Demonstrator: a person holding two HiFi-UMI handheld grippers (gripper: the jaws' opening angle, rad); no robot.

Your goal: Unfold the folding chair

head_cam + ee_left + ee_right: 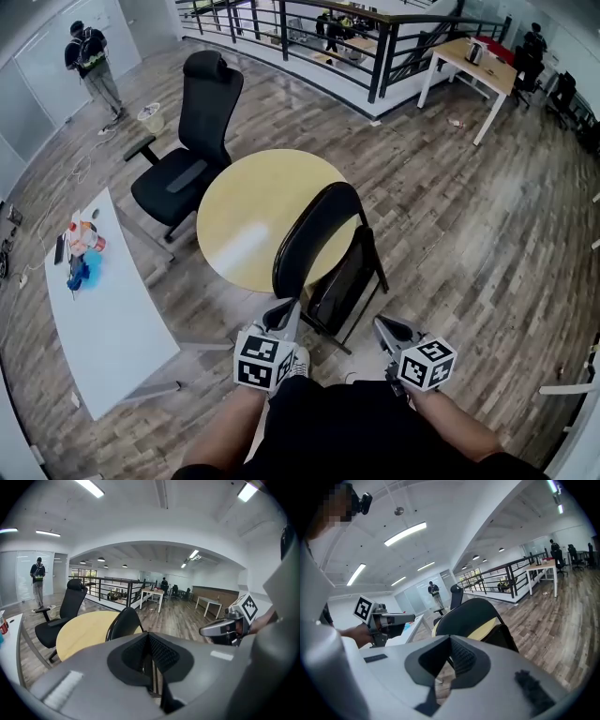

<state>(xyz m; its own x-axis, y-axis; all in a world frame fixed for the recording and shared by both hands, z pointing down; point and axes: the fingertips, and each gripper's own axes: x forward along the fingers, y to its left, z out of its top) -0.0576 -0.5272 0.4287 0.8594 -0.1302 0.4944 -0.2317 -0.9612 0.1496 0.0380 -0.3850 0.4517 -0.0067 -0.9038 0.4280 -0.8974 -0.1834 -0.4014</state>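
Left gripper (281,314), right gripper (386,328) side by side, jaws together, nothing held, both tilted slightly downward.

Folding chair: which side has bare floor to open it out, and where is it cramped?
Bare wooden floor lies right of the folding chair. Crowded on the other side: the round table stands close by it, with the office chair and white desk beyond.

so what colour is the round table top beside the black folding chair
Pale yellow; the round table top shows best in the head view.
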